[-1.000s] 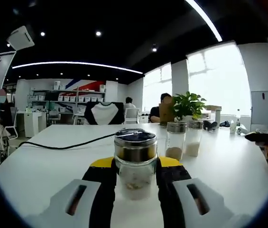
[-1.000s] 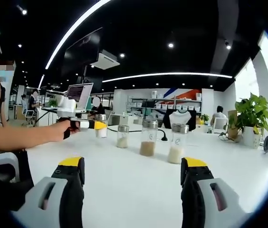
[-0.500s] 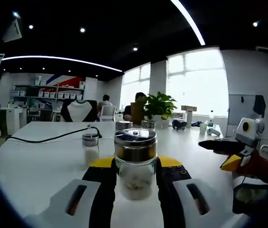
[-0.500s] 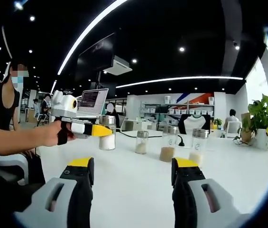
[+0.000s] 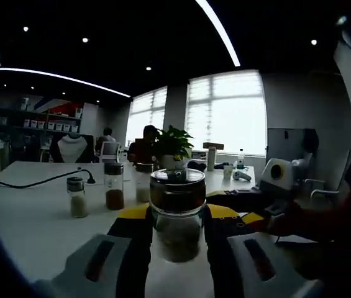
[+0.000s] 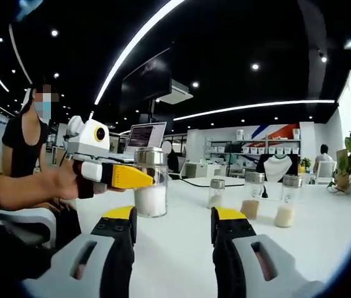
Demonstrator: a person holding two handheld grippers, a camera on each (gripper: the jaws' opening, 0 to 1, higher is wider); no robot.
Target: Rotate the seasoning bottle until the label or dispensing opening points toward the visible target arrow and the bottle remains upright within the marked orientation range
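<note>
Two claws logged. Left claw (image 5: 176, 231), left gripper view: jaws pinching seasoning bottle (image 5: 177, 214) from both sides, yellow-tipped black pads tight against the glass. Bottle upright, metal shaker lid on top, dark band below lid, brownish granules low in the jar. Base contact with white tabletop (image 5: 32, 223) hidden behind the jaws; cannot tell if lifted or resting.

Same view, toward the far left part of the tabletop: small shaker (image 5: 75, 197) with pale contents, next to it a taller shaker (image 5: 114, 185) with brown contents, then a third shaker (image 5: 142, 184) partly behind the held bottle. Black cable (image 5: 32, 181) running across the tabletop behind them. Potted plant (image 5: 173, 148) further back near the windows. Right claw (image 5: 253, 217) entering from the right side, yellow tip visible, held by a dim hand (image 5: 312, 220).

Right gripper view: right claw (image 6: 172, 226) with jaws spread, nothing between them, bare tabletop (image 6: 175, 261) in the gap. Left claw (image 6: 139, 179) seen from the side, gripped by a hand (image 6: 63, 181), yellow jaw laid across the seasoning bottle (image 6: 151, 183); white granules visible in this jar, silver lid upright. Three shakers (image 6: 215, 192) (image 6: 251, 194) (image 6: 286, 200) in a row further along the tabletop, well apart from the held bottle. Open laptop (image 6: 144, 135) behind. Seated person (image 6: 23, 139) in dark top beyond the left edge of the tabletop.

No target arrow or marked range discernible on the tabletop at this resolution.
</note>
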